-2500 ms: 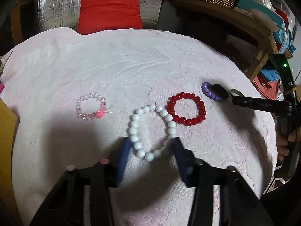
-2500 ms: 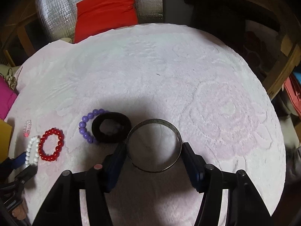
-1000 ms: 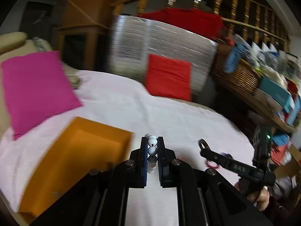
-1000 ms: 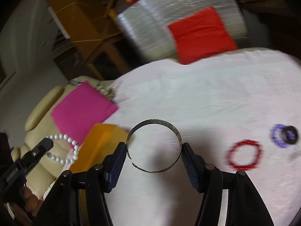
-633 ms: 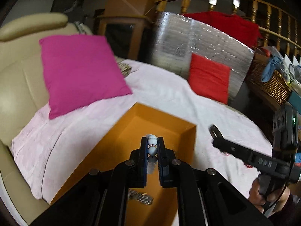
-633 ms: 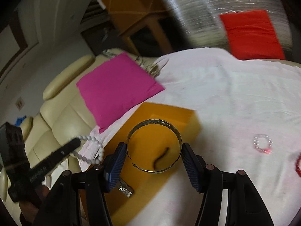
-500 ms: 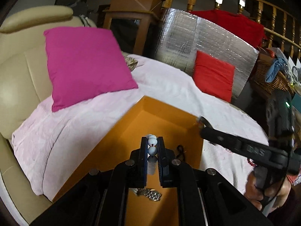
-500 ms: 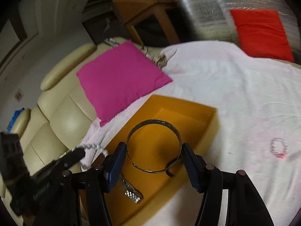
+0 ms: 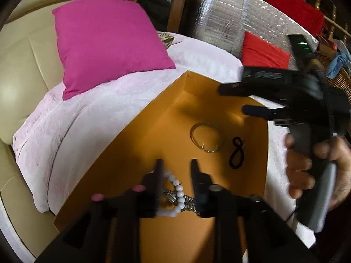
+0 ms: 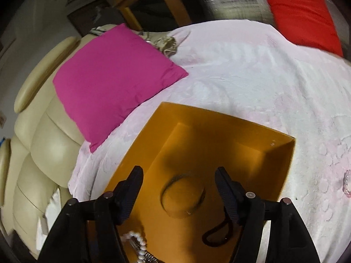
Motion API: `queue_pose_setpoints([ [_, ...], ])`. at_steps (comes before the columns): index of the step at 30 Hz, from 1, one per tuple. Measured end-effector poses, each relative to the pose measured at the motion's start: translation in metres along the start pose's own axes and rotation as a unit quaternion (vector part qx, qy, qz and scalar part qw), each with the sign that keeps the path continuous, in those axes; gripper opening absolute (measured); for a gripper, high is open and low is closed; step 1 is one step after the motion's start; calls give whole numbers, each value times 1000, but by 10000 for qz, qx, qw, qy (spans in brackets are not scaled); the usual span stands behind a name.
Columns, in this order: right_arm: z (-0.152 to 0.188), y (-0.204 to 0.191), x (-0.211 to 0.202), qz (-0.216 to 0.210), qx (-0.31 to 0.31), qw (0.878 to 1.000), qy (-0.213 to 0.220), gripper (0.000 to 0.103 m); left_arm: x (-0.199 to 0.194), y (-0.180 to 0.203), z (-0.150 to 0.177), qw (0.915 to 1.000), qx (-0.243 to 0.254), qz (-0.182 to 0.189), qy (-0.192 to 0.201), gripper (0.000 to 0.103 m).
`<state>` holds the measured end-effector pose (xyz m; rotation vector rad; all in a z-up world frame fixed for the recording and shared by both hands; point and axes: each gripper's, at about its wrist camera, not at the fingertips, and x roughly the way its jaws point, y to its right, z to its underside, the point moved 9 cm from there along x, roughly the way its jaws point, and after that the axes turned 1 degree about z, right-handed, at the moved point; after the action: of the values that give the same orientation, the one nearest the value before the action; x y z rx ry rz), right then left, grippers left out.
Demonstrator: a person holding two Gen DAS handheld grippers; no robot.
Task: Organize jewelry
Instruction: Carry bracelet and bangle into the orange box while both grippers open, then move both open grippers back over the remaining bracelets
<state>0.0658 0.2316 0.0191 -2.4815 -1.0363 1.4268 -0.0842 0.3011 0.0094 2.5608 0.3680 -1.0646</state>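
Left gripper (image 9: pixel 176 164) jaws opening, white bead bracelet (image 9: pixel 176 188) loose between them atop a metal watch (image 9: pixel 186 200). Right gripper (image 10: pixel 178 184) opening, empty; thin metal bangle (image 10: pixel 183 197) below it in the orange cardboard box (image 10: pixel 219 129). Magenta cushion (image 10: pixel 114 74) at ten o'clock.

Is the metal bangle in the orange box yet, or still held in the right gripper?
In the box. The metal bangle lies on the floor of the orange box, clear of both pads of the right gripper, whose jaws are opening.
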Motion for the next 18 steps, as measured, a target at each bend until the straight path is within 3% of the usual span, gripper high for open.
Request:
queue_pose_setpoints([
  [7, -2, 52, -76, 98, 42, 9970, 769, 72, -8, 20, -8, 9996, 192, -24, 185, 39],
  [9, 2, 72, -100, 205, 113, 9954, 930, 72, -13, 36, -11, 9992, 309, 21, 254, 50],
  [14, 26, 147, -171, 518, 550, 9883, 1321, 72, -27, 90, -15, 9969, 641, 140, 430, 68],
  [18, 50, 198, -213, 838, 831, 9819, 1482, 72, -33, 152, -13, 9919, 1115, 232, 565, 72],
])
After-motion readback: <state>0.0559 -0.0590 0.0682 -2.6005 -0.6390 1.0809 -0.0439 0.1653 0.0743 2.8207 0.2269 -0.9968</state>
